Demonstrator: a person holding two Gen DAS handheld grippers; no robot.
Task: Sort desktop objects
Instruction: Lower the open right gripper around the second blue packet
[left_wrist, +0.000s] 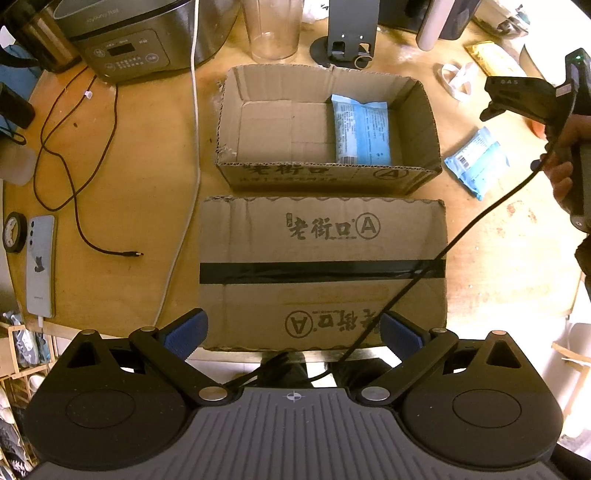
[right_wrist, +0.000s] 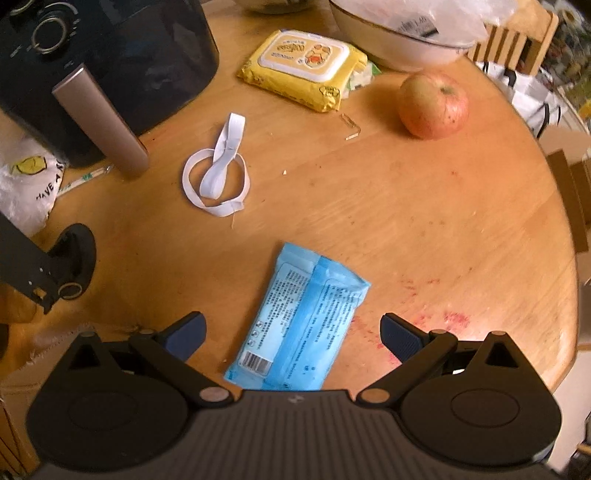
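An open cardboard box sits mid-table with one blue packet inside at its right. A second blue packet lies on the table right of the box; in the right wrist view it lies just ahead, between my fingers. My right gripper is open above it, and its body shows in the left wrist view. My left gripper is open and empty over a flat, taped cardboard box near the table's front edge.
A cooker, a clear cup, a stand, cables and a phone lie around. White strap loop, yellow wipes pack, apple, bowl and black appliance stand beyond the packet.
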